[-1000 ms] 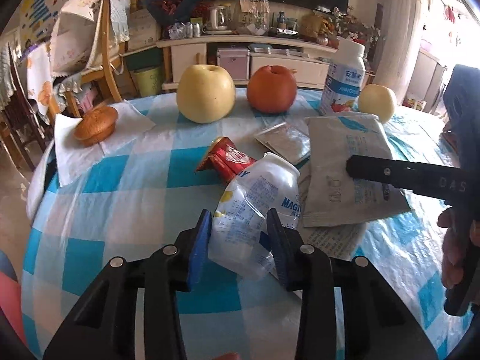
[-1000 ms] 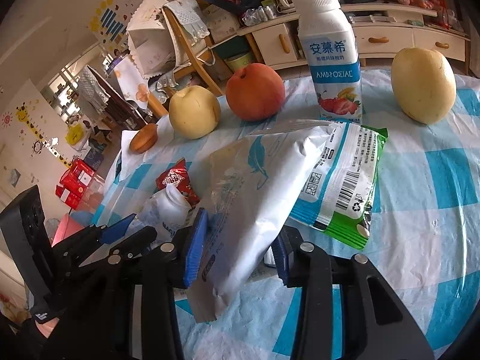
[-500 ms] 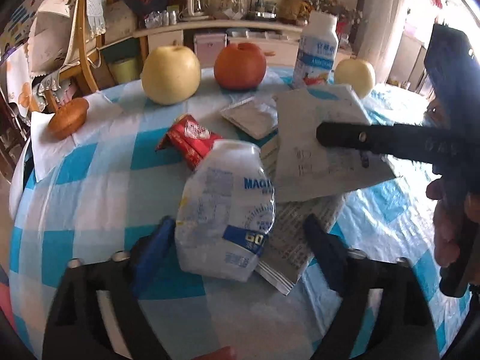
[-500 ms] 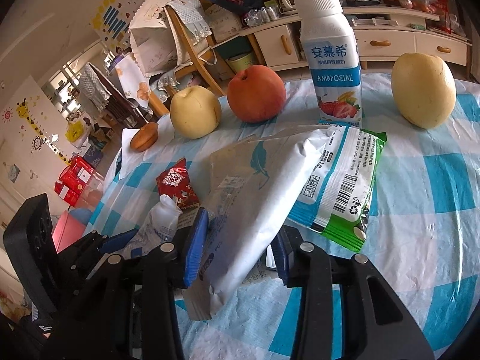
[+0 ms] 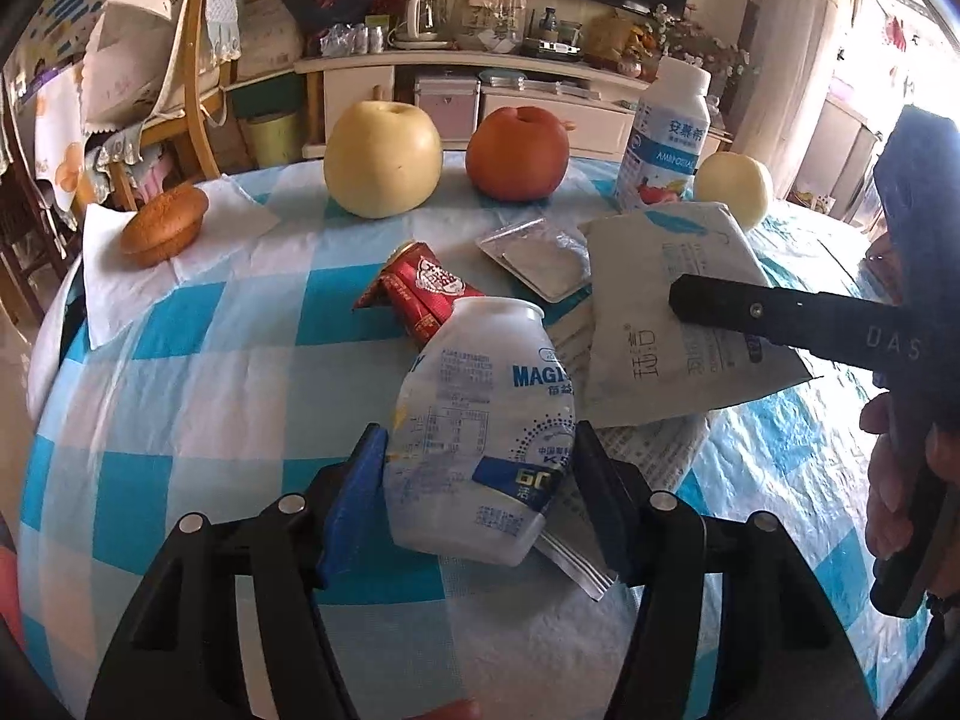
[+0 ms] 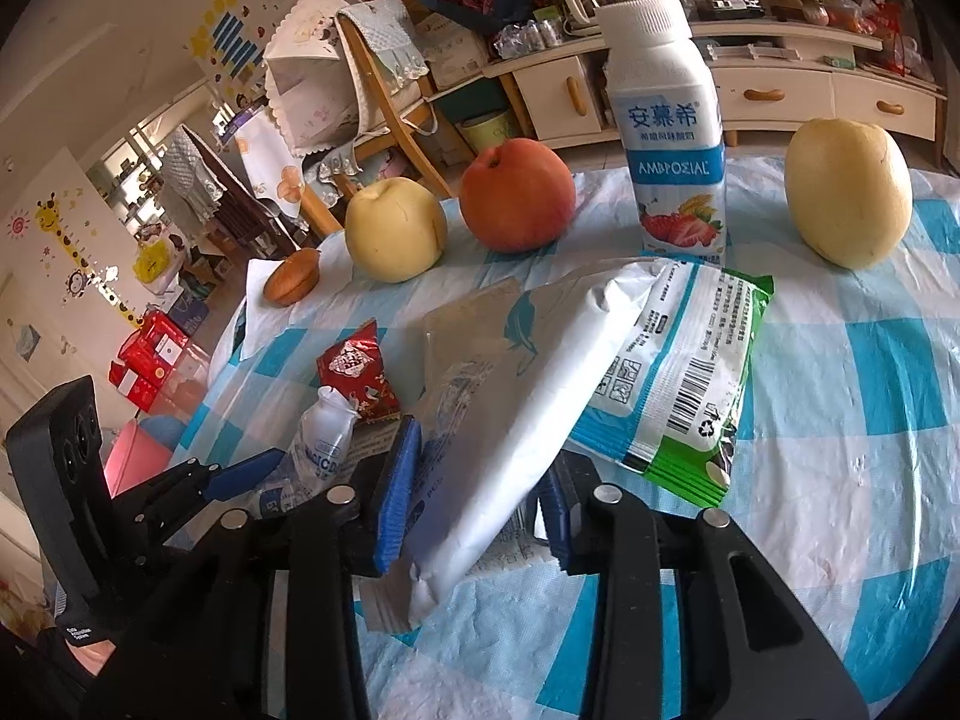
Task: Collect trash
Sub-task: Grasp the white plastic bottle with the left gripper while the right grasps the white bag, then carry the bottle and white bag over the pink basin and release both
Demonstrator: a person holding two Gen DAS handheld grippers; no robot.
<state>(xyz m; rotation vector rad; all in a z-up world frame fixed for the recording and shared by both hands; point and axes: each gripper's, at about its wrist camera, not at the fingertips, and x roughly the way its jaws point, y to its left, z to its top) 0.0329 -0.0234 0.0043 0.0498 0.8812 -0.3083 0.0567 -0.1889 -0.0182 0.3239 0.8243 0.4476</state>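
Your left gripper (image 5: 480,498) has the crushed bottle (image 5: 486,426) between its blue pads near the table's front edge; its jaws are closing, and the pads sit at the bottle's sides, though you cannot tell if they press yet. A second ago they clamped it narrowly, then sprang wide, and the bottle now lies rounder and flatter. Your right gripper (image 6: 474,492) stays in place, its jaws closing on the white pouch (image 6: 540,384), which it holds tilted up off the cloth. A green wrapper (image 6: 690,372) lies under the pouch's far end. Just behind the bottle sits a red wrapper (image 5: 429,294), then a silver packet (image 5: 540,255), with printed paper (image 5: 648,444) beneath. Further back stand a pear (image 5: 383,161), an apple (image 5: 517,153), a yogurt bottle (image 5: 666,132) and a second pear (image 5: 733,186). A muffin (image 5: 163,225) rests on a napkin (image 5: 180,264) at the left rim. The right gripper's finger crosses above the pouch, close beside the bottle. The checked cloth (image 5: 198,396) to the left is open.
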